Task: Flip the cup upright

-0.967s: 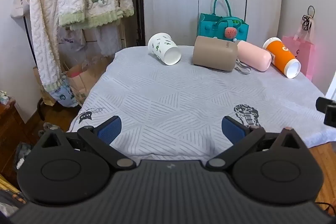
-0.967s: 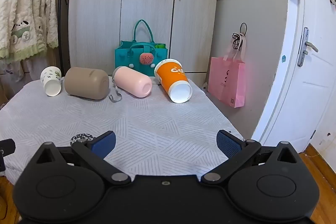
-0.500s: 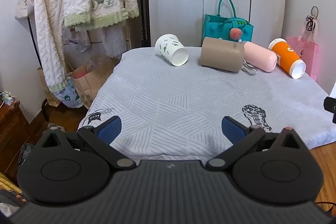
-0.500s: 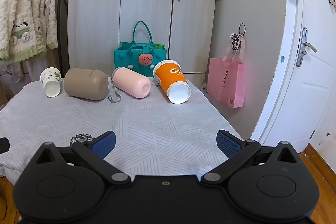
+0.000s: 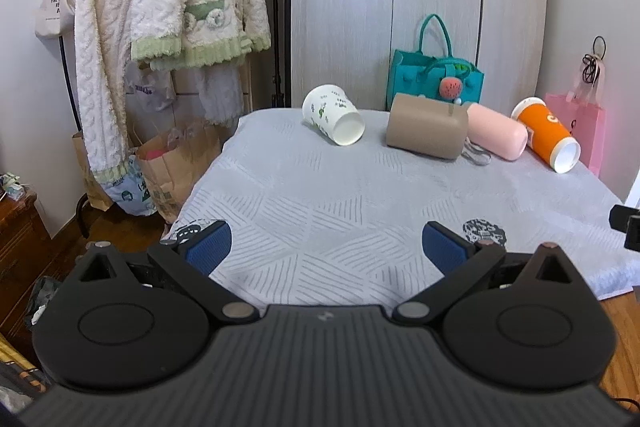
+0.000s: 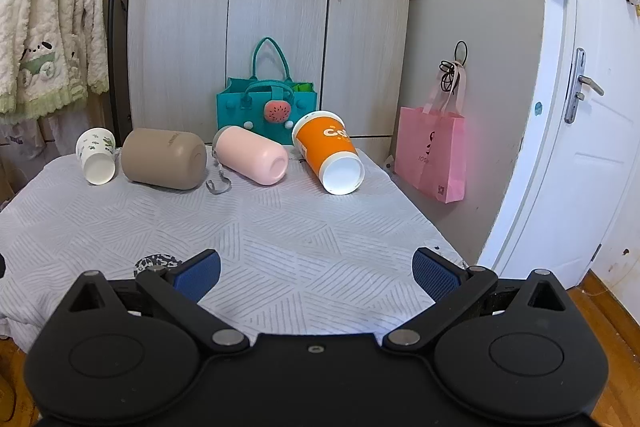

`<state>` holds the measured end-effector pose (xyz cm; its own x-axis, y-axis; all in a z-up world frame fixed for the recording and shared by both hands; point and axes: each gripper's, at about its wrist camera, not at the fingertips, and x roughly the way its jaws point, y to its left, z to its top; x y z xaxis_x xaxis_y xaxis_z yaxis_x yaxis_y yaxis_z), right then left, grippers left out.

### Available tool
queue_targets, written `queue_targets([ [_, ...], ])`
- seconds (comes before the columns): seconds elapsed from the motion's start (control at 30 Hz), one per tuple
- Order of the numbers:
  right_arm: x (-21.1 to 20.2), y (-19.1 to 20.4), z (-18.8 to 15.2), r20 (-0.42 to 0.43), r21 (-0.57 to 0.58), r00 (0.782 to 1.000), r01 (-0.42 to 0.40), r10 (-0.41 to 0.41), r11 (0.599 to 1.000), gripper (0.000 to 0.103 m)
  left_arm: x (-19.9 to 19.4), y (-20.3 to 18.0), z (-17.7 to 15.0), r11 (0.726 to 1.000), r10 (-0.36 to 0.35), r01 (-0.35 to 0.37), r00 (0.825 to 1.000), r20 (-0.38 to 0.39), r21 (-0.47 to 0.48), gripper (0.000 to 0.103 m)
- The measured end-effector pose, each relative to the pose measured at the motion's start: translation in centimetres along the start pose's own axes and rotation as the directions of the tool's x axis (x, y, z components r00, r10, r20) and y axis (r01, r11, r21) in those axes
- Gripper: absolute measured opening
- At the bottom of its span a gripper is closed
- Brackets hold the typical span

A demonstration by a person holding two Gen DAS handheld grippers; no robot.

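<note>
Several cups lie on their sides along the far edge of a grey-clothed table: a white cup with green print, a tan cup, a pink cup and an orange cup. My left gripper is open and empty over the table's near edge. My right gripper is open and empty over the near right part of the table. Both are far from the cups.
A teal felt bag stands behind the cups against grey wardrobe doors. A pink paper bag hangs at the right by a white door. Fluffy clothes hang at the left above paper bags on the floor.
The left gripper's view has shifted back and up, so the cups sit lower and smaller in it. The right gripper has barely moved. Both stay open.
</note>
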<state>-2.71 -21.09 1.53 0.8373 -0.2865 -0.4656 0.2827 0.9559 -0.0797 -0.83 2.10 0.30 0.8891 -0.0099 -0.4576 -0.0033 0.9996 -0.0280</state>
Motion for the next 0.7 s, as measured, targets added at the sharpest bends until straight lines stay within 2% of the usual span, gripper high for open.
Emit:
queue_targets([
  [0.3,-0.2,-0.4,-0.1,0.011,0.028,1.000,-0.007,0.007,1.000,0.103,-0.4,-0.4,-0.3,1.000,-0.026,0.026,0.999,0.047,0.014,0.103],
  [0.7,0.2,-1.4,-0.3,0.006,0.051,1.000,0.008,-0.008,0.999,0.103,-0.8,-0.9,-0.6,0.999,-0.052,0.051,0.996,0.066,0.016,0.103],
])
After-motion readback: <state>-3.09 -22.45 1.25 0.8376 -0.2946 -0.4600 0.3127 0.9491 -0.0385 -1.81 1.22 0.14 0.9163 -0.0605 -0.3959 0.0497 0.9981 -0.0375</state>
